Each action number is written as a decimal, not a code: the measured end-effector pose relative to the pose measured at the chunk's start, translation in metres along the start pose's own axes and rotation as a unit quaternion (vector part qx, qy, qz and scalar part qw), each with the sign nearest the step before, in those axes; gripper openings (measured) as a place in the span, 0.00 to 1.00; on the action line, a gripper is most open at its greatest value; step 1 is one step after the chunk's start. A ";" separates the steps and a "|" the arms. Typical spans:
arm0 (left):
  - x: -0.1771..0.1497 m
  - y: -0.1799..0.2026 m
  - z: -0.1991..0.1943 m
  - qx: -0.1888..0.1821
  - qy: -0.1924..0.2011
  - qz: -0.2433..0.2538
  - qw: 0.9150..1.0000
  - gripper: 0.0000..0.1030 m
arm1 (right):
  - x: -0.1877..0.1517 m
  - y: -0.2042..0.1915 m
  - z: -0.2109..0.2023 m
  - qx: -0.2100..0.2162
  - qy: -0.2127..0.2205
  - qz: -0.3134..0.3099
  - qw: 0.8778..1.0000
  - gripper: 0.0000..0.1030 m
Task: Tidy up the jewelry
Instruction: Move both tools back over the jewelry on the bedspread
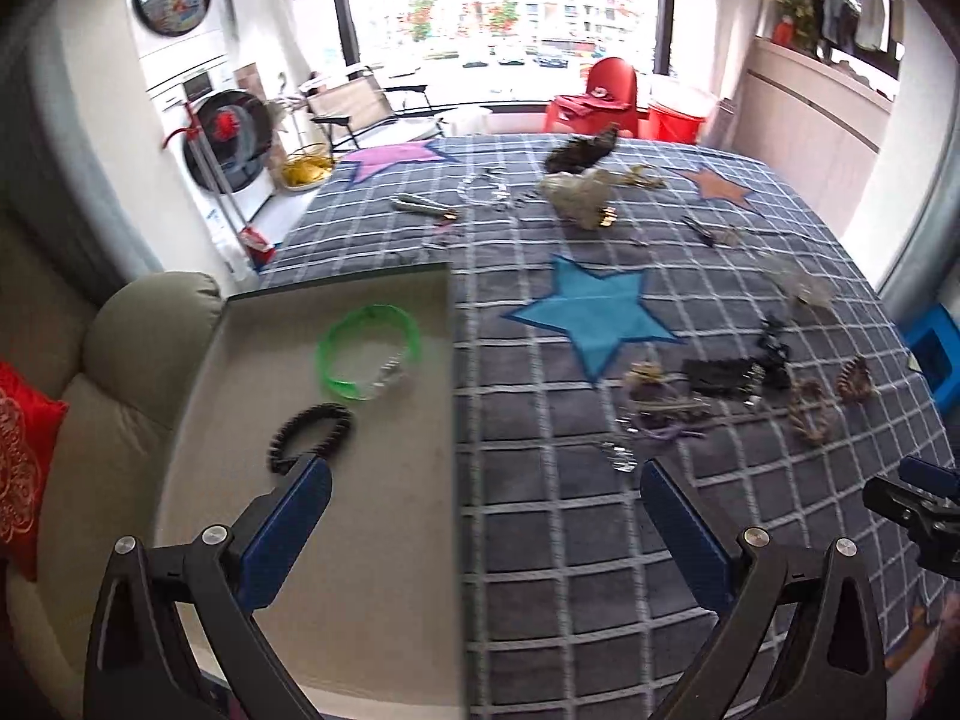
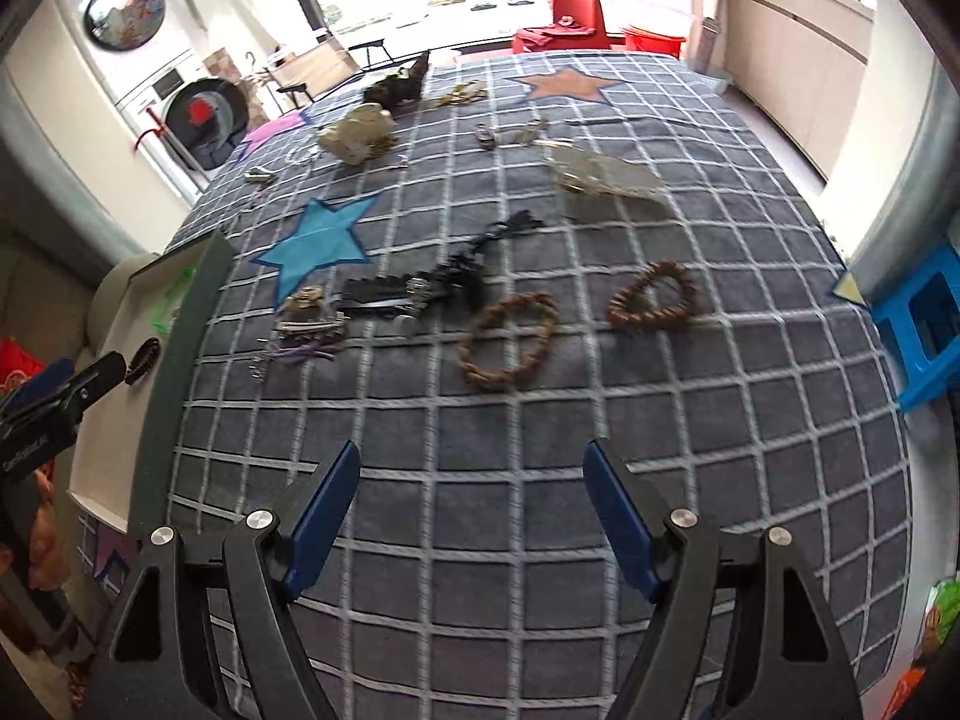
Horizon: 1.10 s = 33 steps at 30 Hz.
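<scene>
grey checked bedspread with sewn-on stars (image 2: 540, 480) carries scattered jewelry. shallow beige tray (image 1: 384, 570) at its left edge holds a translucent green bangle (image 1: 367, 353) and a black beaded bracelet (image 1: 309, 435). two brown beaded bracelets (image 2: 509, 341) lie on the spread. left gripper (image 1: 483, 492) and right gripper (image 2: 473, 468) both hang spread wide, pinching nothing.

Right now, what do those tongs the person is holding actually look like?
Both look alike: the left tongs and right tongs each have two flat blue fingers on angular black arms, hinged with round silver bolts. The left tool's black body carries small white lettering, too blurred to read.
</scene>
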<state>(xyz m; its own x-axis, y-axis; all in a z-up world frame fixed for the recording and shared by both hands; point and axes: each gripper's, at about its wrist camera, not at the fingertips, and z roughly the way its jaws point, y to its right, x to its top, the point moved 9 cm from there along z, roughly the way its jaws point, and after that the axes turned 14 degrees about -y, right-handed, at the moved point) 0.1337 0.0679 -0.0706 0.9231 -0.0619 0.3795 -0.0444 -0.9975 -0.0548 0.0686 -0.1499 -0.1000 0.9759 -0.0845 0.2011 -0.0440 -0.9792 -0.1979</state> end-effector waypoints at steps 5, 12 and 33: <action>-0.001 0.027 0.007 -0.017 -0.008 0.009 1.000 1.00 | -0.006 0.024 0.000 -0.002 0.001 0.019 1.000 0.77; 0.007 0.044 0.031 -0.019 -0.026 0.012 0.999 1.00 | -0.008 0.040 0.009 0.004 -0.004 0.036 0.999 0.77; 0.043 0.059 0.085 -0.061 -0.072 0.022 0.995 0.73 | 0.034 0.016 0.049 -0.029 -0.005 -0.011 1.000 0.77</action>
<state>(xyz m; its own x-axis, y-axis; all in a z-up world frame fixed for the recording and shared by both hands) 0.2031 0.0097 -0.1358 0.9643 -0.1080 0.2417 -0.1228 -0.9913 0.0468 0.1114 -0.1593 -0.1433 0.9791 -0.0605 0.1943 -0.0339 -0.9899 -0.1374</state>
